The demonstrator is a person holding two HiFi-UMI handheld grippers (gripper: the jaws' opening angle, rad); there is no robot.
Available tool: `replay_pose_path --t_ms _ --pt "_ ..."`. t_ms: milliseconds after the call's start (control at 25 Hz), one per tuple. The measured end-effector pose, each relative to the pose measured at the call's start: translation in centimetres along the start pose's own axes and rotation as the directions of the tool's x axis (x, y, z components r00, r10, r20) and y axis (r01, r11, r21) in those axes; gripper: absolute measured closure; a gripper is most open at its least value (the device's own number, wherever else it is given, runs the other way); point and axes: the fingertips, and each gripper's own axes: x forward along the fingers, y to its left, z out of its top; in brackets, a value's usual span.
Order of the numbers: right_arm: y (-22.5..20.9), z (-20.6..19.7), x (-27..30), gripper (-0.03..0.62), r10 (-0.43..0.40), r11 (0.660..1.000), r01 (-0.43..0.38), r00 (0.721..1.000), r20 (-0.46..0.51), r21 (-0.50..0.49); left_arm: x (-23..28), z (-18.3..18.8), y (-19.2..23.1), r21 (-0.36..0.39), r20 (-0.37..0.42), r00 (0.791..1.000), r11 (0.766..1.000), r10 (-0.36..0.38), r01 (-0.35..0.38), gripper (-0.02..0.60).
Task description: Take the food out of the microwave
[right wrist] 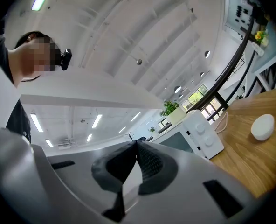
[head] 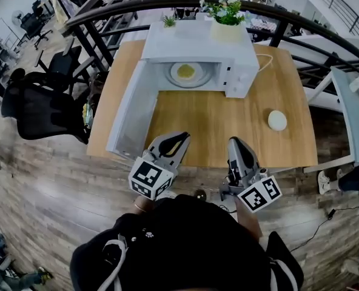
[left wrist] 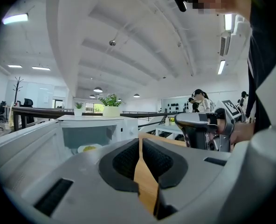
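Note:
The white microwave (head: 197, 47) stands at the back of the wooden table (head: 216, 126) with its door (head: 131, 111) swung wide open to the left. Inside sits a white plate with yellow food (head: 186, 73); the food (left wrist: 89, 149) also shows low in the left gripper view. My left gripper (head: 181, 139) hangs over the table's front edge, shut and empty, its jaws (left wrist: 141, 143) pointing toward the microwave. My right gripper (head: 235, 143) is beside it, also shut with nothing held, well short of the oven (right wrist: 198, 134).
A potted plant (head: 227, 14) stands on top of the microwave. A white round object (head: 277, 120) lies on the table's right part. Black office chairs (head: 43, 105) stand left of the table, and a dark railing (head: 167, 5) curves behind it.

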Motion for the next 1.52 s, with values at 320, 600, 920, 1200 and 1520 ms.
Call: replay_pose_path --t_ms 320,600,920,1200,1520 --pt "-0.6 -0.9 1.4 0.594 0.053 0.998 -0.052 0.998 -0.035 0.028 -0.9 -0.2 1.7 -0.002 -0.022 0.995 0.995 0.097 -0.097 0.557" --pt "-1.1 -2.2 3.6 0.594 0.078 0.996 -0.076 0.994 -0.075 0.035 -1.2 -1.0 4.5 -0.009 -0.047 0.985 0.986 0.164 -0.165 0.557" --pt "-3.4 -1.3 6.4 0.586 0.030 0.998 -0.037 0.992 -0.119 -0.056 1.9 -0.5 8.7 0.001 -0.030 0.980 0.980 0.197 -0.198 0.557" --pt "-6.3 -1.6 11.9 0.582 0.013 0.997 -0.026 0.987 -0.157 -0.077 5.5 -0.7 14.6 -0.012 -0.054 0.967 0.968 0.251 -0.252 0.555" --pt "-10.6 -3.5 18.2 0.577 -0.043 0.995 0.021 0.975 -0.216 -0.102 10.1 -2.7 20.1 -0.060 -0.109 0.952 0.954 0.286 -0.294 0.554"
